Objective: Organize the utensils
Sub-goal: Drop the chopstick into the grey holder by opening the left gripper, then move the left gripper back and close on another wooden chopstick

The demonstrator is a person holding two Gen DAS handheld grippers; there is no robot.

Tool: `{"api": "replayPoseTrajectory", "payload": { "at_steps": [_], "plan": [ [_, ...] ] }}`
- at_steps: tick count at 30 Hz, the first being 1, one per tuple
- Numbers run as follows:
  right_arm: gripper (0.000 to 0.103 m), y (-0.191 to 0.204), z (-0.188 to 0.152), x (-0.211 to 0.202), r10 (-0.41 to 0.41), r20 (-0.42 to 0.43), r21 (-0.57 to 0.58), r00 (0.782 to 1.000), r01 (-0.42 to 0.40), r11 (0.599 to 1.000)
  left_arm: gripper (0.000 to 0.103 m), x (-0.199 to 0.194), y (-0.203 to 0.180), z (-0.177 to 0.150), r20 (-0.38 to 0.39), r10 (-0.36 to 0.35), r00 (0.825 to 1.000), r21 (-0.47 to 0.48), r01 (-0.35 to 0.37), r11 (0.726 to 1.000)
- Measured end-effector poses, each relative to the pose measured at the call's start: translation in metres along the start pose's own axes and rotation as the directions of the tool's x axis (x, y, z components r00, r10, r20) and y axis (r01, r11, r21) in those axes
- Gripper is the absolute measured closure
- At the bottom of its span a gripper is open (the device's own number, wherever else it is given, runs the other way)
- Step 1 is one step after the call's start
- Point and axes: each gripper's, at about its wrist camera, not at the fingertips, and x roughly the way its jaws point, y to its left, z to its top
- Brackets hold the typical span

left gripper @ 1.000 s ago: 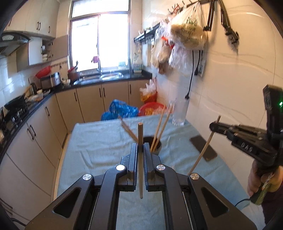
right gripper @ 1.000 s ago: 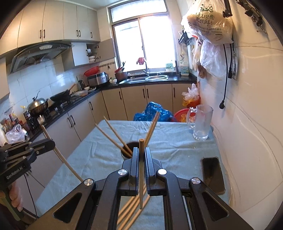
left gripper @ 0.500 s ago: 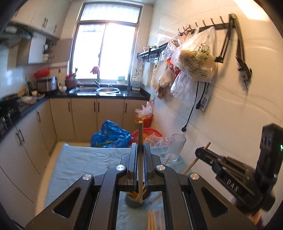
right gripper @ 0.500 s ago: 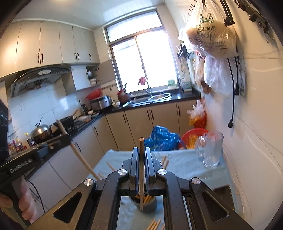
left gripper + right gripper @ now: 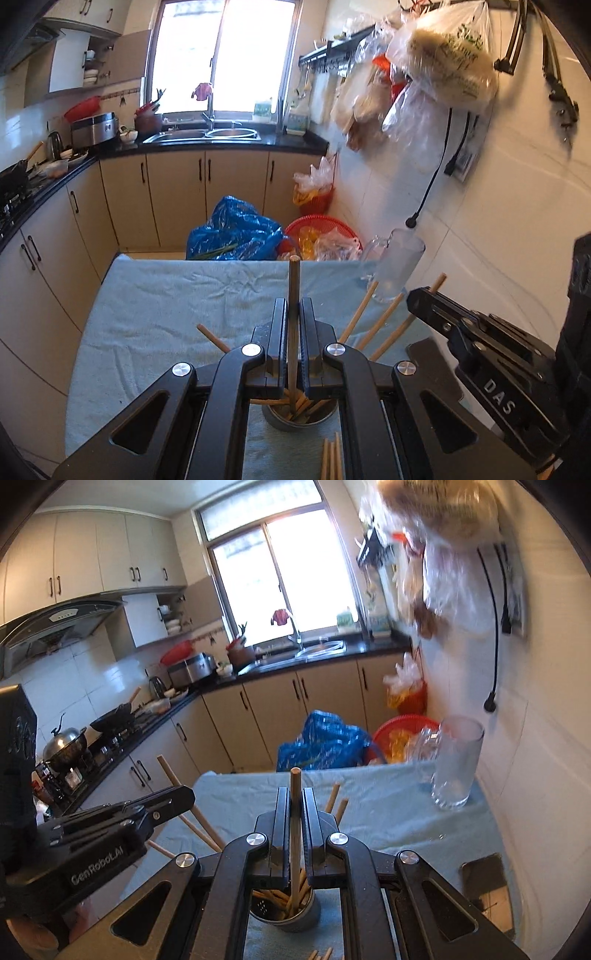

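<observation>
1. the surface [image 5: 155, 314] is covered with a light blue towel and stands against the white tiled wall, with kitchen cabinets and a sink under a window beyond its far end.
2. the left tongs [image 5: 293, 332] sit above the middle of the surface, jaws clenched on a chopstick [image 5: 294, 295] held upright, its lower end reaching down into the holder.
3. the right tongs [image 5: 295, 816] are just beside them on the right, likewise clenched on a second chopstick [image 5: 295, 801] that stands upright with its lower tip inside the holder.
4. a clear glass mug [image 5: 456, 760] stands upright at the far right corner of the surface, near the wall.
5. a dark phone [image 5: 485, 886] lies flat on the towel at the right edge, nearer than the mug.
6. the metal chopstick holder [image 5: 291, 919] stands on the towel directly under both tongs, with several wooden chopsticks leaning out of it toward left and right.
7. a few loose chopsticks [image 5: 330, 458] lie flat on the towel just in front of the holder.
</observation>
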Motion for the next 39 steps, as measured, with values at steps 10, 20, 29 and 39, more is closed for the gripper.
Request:
{"api": "replayPoseTrajectory", "payload": {
  "at_steps": [10,20,29,39],
  "plan": [
    [0.062,-0.023,-0.005,0.023,-0.016,-0.034,0.055,0.999,0.018,0.998,0.065,-0.032,0.008,-0.011,0.064,-0.003,0.998,-0.025,0.004,1.000],
    [0.053,-0.017,-0.009,-0.028,-0.030,-0.001,0.034,1.000,0.031,0.999,0.056,-0.114,0.019,-0.050,0.128,0.015,0.992,-0.016,-0.013,1.000],
    [0.043,-0.017,-0.038,-0.091,-0.075,-0.021,-0.022,0.997,0.075,0.997,0.046,-0.178,0.031,-0.102,0.156,0.046,0.987,-0.014,-0.044,0.999],
    [0.036,-0.032,-0.106,-0.135,-0.155,-0.156,-0.105,0.976,0.140,0.985,0.043,-0.175,0.036,-0.157,0.056,0.065,0.996,-0.008,-0.065,0.998]
  ]
}}
